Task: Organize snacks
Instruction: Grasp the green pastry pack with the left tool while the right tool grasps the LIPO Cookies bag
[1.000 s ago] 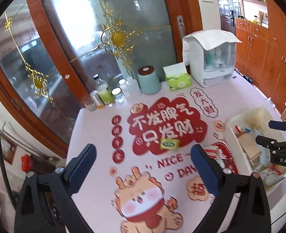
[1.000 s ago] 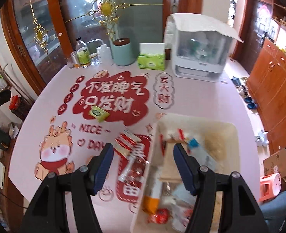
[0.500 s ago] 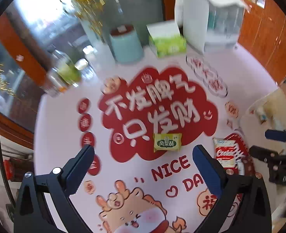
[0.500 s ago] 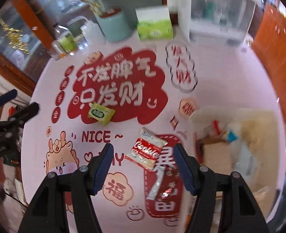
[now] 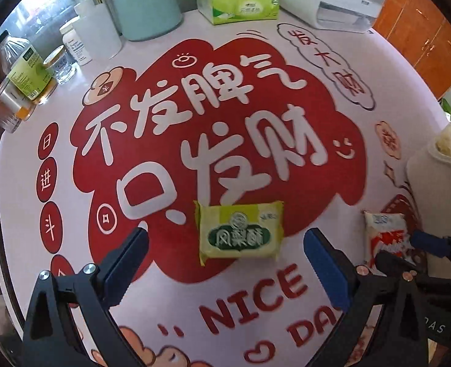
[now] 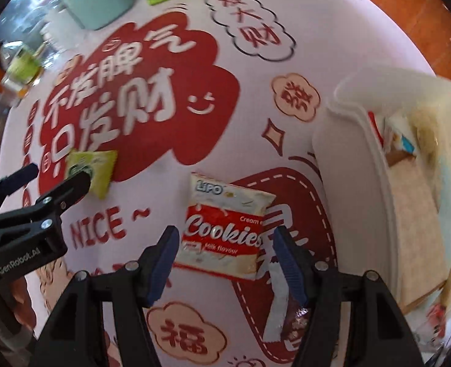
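Both claws, left claw and right claw, spread above flat packets: green pastry packet lengthwise across, cookie packet slightly tilted.

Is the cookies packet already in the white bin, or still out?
Out: the cookies packet lies flat on the tablecloth, beside the white bin.

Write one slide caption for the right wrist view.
Open right gripper above cookie packet, white bin beside.
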Action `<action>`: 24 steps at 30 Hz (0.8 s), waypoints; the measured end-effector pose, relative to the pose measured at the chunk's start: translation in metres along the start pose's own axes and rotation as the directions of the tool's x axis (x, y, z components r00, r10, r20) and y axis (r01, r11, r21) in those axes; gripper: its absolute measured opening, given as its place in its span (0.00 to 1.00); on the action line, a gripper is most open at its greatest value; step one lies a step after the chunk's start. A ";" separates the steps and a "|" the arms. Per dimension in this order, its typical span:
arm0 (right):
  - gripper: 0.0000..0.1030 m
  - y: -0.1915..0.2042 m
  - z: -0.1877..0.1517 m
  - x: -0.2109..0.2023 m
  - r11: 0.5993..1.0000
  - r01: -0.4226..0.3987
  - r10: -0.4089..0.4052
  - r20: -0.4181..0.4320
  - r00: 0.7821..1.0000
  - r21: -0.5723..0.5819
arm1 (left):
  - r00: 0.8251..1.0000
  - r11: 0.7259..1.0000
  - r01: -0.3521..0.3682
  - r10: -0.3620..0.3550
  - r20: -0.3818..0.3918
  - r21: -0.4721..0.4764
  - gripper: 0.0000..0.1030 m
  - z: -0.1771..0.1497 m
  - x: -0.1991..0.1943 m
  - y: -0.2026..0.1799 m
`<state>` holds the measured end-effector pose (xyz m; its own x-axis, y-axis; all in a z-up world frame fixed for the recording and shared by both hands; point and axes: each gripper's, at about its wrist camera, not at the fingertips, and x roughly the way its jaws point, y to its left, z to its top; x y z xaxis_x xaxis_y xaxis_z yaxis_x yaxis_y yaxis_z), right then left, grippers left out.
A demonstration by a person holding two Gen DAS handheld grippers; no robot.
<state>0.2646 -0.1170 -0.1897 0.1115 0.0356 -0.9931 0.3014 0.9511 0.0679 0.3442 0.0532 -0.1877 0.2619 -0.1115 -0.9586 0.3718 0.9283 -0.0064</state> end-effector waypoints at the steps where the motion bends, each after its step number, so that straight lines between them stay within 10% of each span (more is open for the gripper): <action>1: 0.63 0.001 0.001 0.005 1.000 0.006 -0.006 -0.012 1.000 0.010 | 1.000 1.000 0.005 -0.005 0.001 0.001 0.98 0.000 0.003 0.001; 14: 0.57 0.029 0.000 0.017 0.995 0.080 -0.078 0.037 0.996 -0.052 | 0.999 0.998 0.031 -0.032 -0.024 -0.057 0.94 -0.004 0.032 0.010; 18: 0.46 0.041 -0.003 0.014 0.990 0.098 -0.092 0.064 0.994 -0.105 | 1.000 0.999 0.004 -0.004 0.019 -0.037 0.55 -0.007 0.024 0.006; 24: 0.44 0.045 -0.007 0.012 0.988 0.070 -0.061 0.067 0.996 -0.141 | 1.000 0.996 0.020 -0.018 0.023 -0.083 0.49 -0.017 0.015 0.008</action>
<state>0.2724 -0.0716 -0.1990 0.1567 -0.0430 -0.9867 0.1718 0.9850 -0.0157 0.3359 0.0653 -0.2072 0.2759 -0.1366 -0.9514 0.3021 0.9520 -0.0491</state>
